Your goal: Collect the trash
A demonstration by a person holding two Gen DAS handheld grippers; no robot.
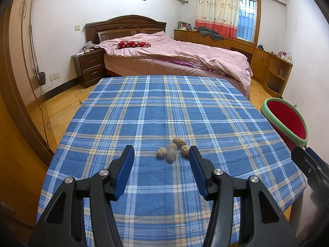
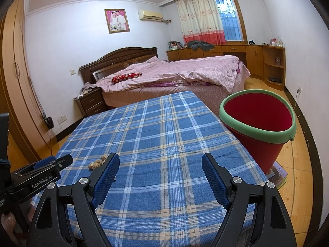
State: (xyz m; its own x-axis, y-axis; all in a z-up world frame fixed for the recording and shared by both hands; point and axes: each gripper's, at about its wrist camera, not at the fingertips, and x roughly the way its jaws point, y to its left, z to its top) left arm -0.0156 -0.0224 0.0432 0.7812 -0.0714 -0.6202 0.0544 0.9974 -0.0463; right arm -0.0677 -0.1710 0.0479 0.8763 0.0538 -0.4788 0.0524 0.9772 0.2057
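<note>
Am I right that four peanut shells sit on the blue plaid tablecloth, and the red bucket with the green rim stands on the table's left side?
Not quite. The four peanut shells do sit on the blue plaid tablecloth, but the red bucket with the green rim stands off the table's right side, not its left. The right wrist view shows it most clearly.

Right tool (image 2: pixel 160 164) above blue plaid desk (image 2: pixel 164 127), jaws wide apart, nothing between them. Peanut shells (image 2: pixel 97 162) clustered on cloth, just left of its left finger. Left tool (image 2: pixel 61 161) at left edge. Red bin (image 2: pixel 259 129), green rim, beside desk's right edge.
</note>
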